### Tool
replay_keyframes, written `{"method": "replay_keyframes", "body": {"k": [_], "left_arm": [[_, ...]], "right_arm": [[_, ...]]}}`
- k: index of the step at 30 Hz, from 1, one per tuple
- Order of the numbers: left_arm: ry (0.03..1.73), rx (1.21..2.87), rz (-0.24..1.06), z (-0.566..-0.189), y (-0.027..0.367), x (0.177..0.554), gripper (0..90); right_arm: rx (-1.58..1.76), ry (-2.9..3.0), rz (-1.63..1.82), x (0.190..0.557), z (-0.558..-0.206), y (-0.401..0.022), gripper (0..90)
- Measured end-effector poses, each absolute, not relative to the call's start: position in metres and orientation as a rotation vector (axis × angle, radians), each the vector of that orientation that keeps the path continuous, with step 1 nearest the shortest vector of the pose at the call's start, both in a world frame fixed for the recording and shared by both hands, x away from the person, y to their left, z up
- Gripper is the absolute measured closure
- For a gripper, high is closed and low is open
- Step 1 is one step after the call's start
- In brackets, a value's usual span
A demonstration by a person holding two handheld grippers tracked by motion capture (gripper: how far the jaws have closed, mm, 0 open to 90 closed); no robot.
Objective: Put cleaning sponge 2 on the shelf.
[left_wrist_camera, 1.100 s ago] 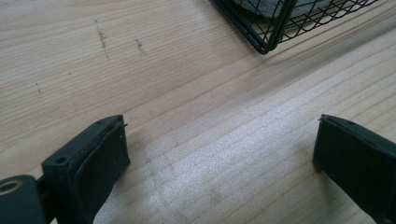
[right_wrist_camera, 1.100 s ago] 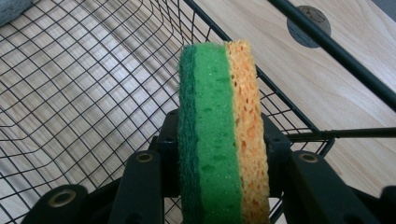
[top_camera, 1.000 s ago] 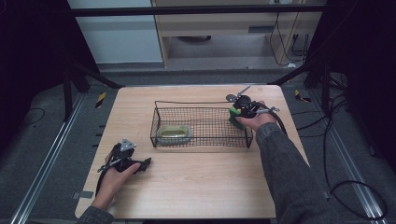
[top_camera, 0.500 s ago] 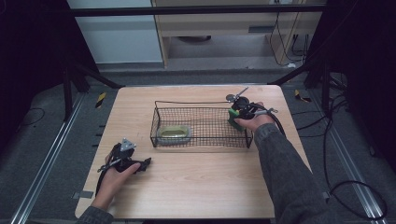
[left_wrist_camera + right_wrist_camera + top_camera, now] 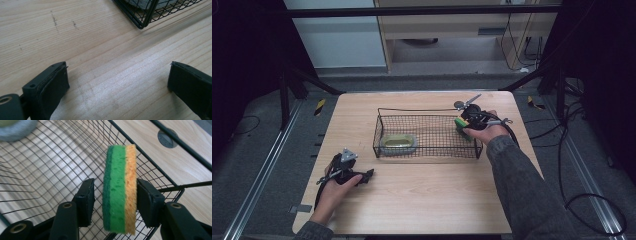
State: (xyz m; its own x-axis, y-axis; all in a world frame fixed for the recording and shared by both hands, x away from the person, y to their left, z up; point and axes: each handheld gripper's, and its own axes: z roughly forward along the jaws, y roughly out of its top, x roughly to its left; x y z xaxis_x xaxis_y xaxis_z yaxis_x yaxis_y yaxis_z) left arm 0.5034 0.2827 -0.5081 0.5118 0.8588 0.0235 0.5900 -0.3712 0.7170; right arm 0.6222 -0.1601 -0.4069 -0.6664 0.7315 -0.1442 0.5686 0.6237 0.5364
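Observation:
A green and yellow sponge [image 5: 120,187] stands on edge between the jaws of my right gripper [image 5: 115,182], just inside the right end of the black wire basket [image 5: 50,170]. The jaws have just been opening. A gap shows at the green face, while the other pad lies against the yellow face. In the high view my right gripper [image 5: 464,122] hangs over the basket's [image 5: 427,150] right end with the sponge [image 5: 460,123]. My left gripper [image 5: 371,173] rests on the table at the front left. Its jaws stand open [image 5: 117,72] over bare wood.
A grey-rimmed, green-topped object [image 5: 398,142] lies in the basket's left half and shows blurred in the right gripper view [image 5: 15,127]. A round dark grommet [image 5: 168,138] sits in the tabletop beyond the basket. The basket's near corner [image 5: 142,15] lies ahead of my left gripper.

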Motion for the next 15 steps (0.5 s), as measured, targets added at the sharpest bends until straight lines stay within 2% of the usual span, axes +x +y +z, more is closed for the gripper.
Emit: {"method": "replay_keyframes", "body": {"k": [8, 15], "left_arm": [[1.180, 2.099, 0.528, -0.508, 0.283, 0.503, 2.2], [1.185, 2.095, 0.528, -0.508, 0.282, 0.504, 2.0]], "right_arm": [[1.021, 2.525, 0.679, 0.610, -0.398, -0.152, 56.9], [1.023, 2.569, 0.679, 0.604, -0.401, -0.140, 54.7]]}}
